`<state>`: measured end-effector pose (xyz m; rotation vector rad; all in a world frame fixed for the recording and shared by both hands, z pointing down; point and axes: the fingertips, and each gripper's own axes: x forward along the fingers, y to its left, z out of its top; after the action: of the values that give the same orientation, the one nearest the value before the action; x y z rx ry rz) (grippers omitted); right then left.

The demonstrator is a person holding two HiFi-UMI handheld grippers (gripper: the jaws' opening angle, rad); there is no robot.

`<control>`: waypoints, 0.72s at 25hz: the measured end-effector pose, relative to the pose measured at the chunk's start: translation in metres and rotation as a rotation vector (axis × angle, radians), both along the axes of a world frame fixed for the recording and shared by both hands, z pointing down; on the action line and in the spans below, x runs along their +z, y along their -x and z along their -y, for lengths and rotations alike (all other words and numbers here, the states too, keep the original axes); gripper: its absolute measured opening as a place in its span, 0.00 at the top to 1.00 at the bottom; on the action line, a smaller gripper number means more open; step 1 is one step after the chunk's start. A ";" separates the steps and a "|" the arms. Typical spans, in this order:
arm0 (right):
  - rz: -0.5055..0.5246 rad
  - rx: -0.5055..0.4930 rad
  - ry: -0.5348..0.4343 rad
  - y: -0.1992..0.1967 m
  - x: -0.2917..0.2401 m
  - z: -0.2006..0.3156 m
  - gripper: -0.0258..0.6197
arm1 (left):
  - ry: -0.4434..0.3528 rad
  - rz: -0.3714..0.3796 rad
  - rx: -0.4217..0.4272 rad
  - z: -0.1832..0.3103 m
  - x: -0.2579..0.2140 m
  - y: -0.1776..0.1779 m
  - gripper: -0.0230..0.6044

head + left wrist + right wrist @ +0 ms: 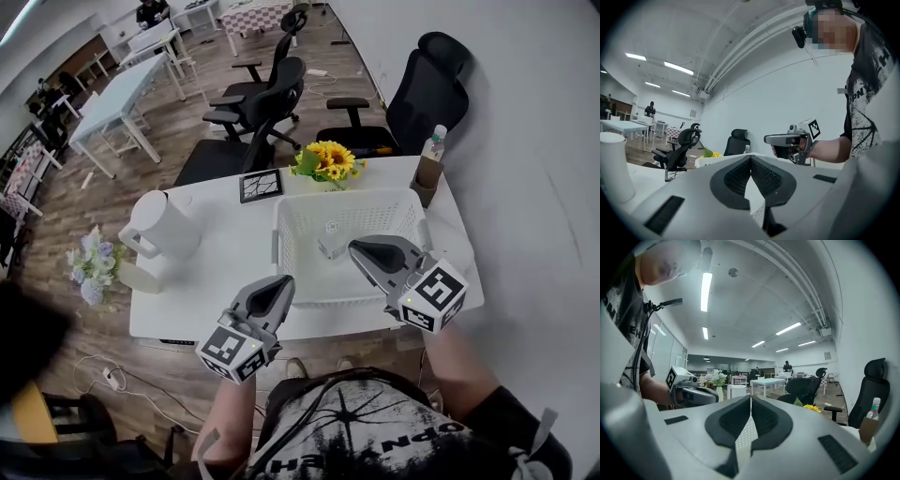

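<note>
The white basket (347,208) sits on the counter (220,272) directly under the right claw (356,249). That claw hangs over the basket's near half, its jaws pressed together at the tips with nothing between them. A small pale piece (330,246) lies in the basket just left of that claw. The left claw (284,283), likewise closed and empty, is at the basket's near left corner. Farther left of it stands a white jug (161,225). Beyond the basket are sunflowers (328,159) and a small frame (261,186).
</note>
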<state>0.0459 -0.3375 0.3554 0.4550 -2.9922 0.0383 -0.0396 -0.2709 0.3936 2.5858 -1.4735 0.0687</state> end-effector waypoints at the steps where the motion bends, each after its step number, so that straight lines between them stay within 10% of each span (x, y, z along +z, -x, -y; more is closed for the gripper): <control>1: -0.012 0.001 0.000 0.003 0.002 0.002 0.92 | 0.000 -0.002 0.000 0.000 0.000 0.003 0.95; 18: -0.319 -0.039 -0.040 0.044 0.067 0.070 0.77 | 0.043 -0.027 -0.079 0.005 0.019 0.053 0.95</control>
<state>0.0021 -0.4075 0.4220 0.3674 -2.6911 -0.0897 -0.0930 -0.2755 0.4125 2.4823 -1.5454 0.0553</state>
